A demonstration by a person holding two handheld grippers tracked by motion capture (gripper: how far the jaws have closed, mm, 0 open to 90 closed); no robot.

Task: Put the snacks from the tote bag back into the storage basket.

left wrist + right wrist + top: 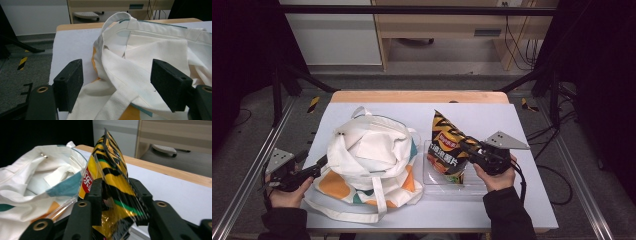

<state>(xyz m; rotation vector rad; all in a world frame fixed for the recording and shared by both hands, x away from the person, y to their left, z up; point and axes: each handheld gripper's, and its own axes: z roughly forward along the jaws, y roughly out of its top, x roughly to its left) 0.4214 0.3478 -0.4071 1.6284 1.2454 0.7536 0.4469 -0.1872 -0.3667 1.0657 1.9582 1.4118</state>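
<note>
Crisp bag [112, 182] upright between right gripper [117, 202] pads, beside tote [37, 177].

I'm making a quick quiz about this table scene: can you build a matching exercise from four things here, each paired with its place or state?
Things:
1. chip bag
2. tote bag
3. clear tray
4. left claw

States:
a. white cloth, crumpled on the table's left part
b. open, jaws either side of a cloth fold
c. upright, between the right claw's jaws
d. flat on the table, under the chip bag

Pairs: 1-c, 2-a, 3-d, 4-b
</note>
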